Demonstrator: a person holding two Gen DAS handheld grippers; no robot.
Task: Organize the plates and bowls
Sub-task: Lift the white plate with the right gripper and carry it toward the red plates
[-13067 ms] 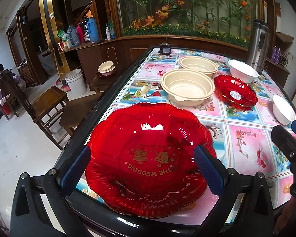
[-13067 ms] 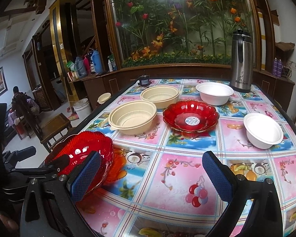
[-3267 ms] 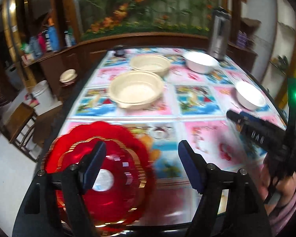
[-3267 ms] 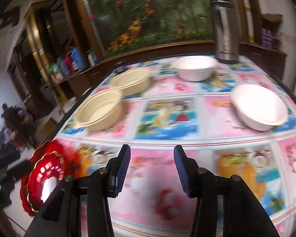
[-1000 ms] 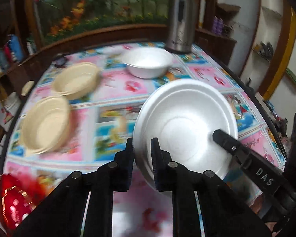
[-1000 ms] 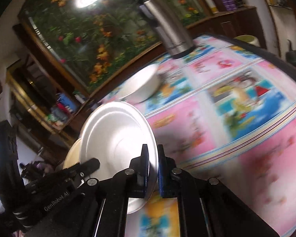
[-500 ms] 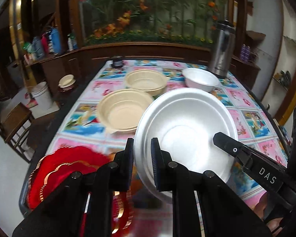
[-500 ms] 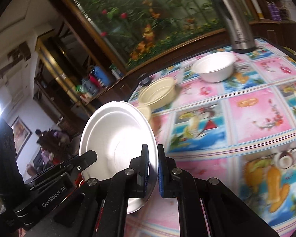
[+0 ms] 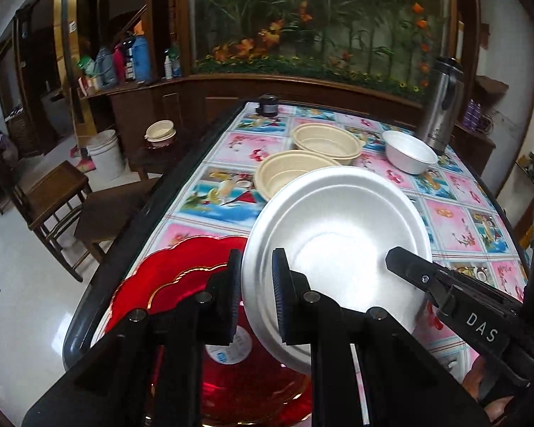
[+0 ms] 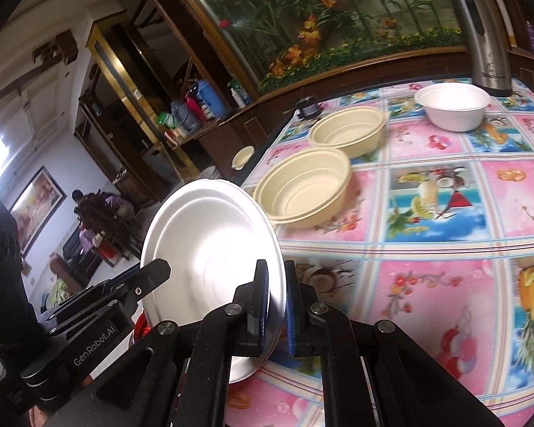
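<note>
Carry in progress, viewed left to right. At the near left corner of the surface (image 9: 231,149), with its glossy picture-tile cloth, sits the stack of red scalloped plastic plates (image 9: 181,284); the white foam bowl (image 9: 338,249) now hangs tilted partly above it, where a second ago it was over the right half of the surface, near the steel flask. So I have swung it leftward across the surface. My left gripper (image 9: 255,291) is pinched tight on the bowl's near left rim, and my right gripper (image 10: 276,306) is likewise clamped on the opposite rim, both unchanged in grip over that second; the bowl is clear of the surface. Beyond it stand two beige ribbed plastic bowls (image 10: 302,188), side by side, then the second white foam bowl (image 10: 452,105) just in front of the steel flask (image 10: 484,28) at the far right. Judgement: the red plates are already grouped, which was not so thirteen seconds ago, when the two lay apart; this white bowl still needs a home, likely with its twin or near the stack. The target is undecided from here.
</note>
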